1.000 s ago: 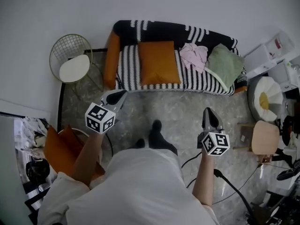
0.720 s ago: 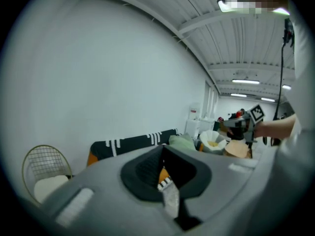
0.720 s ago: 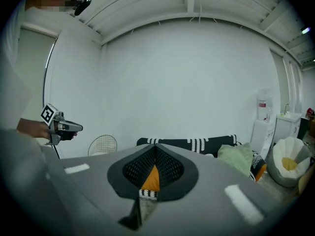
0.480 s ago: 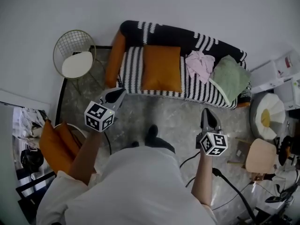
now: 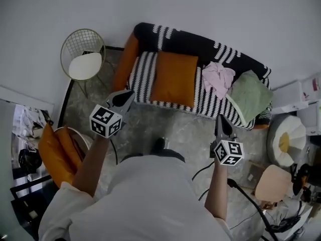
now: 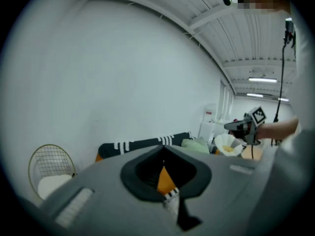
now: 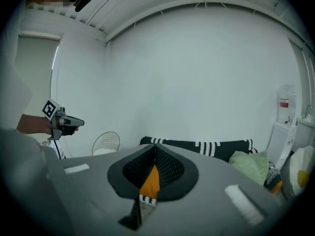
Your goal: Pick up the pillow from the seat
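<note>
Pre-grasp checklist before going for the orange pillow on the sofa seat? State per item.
1. Orange pillow flat on the sofa seat, nothing on top: ok.
2. Left gripper and right gripper empty: ok.
3. Jaws open for a grasp: not ok, both pairs are together.
4. Grippers at the pillow: not ok, both are short of the sofa front.
5. Pink cloth apart from the pillow: ok, striped seat shows between them.
6. Cable below the right gripper free of snags: cannot tell.
</note>
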`<action>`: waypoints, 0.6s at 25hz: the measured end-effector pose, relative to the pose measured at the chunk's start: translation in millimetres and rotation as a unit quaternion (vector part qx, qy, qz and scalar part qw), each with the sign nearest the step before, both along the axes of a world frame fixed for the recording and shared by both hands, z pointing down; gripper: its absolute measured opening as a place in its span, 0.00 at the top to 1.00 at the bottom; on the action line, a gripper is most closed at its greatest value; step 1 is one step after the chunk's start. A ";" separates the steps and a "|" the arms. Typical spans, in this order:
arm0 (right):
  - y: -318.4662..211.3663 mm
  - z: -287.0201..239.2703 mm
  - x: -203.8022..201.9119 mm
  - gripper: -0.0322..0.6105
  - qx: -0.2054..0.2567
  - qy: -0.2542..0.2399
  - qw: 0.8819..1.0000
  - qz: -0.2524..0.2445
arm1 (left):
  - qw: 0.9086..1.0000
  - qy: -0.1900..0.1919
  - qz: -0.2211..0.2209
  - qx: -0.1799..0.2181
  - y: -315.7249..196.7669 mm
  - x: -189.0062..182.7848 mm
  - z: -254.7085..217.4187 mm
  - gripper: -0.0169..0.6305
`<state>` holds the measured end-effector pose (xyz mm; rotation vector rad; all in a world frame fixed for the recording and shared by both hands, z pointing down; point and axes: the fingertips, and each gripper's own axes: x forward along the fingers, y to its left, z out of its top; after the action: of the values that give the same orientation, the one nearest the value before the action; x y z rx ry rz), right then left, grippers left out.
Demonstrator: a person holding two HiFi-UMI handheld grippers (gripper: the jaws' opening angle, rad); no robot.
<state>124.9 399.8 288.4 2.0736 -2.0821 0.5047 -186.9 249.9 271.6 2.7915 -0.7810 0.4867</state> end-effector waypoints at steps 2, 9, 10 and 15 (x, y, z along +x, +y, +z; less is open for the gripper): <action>-10.9 1.8 9.8 0.94 0.001 -0.001 1.000 -0.008 | 1.000 -0.002 -0.009 0.001 -5.6 6.8 1.9 0.98; -46.9 11.3 44.7 0.94 0.001 -0.002 0.999 -0.034 | 0.999 -0.004 -0.043 0.003 -27.7 28.5 9.5 0.98; -51.7 13.3 47.8 0.94 0.001 -0.003 0.999 -0.037 | 0.999 -0.004 -0.046 0.003 -30.5 30.2 10.3 0.98; -72.9 18.9 57.6 0.94 -0.003 -0.003 0.999 -0.048 | 0.998 -0.012 -0.055 -0.001 -42.7 38.1 15.1 0.98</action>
<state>182.6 326.9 307.3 1.9607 -2.1689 0.5030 -148.8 207.3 286.6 2.7268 -0.9340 0.5017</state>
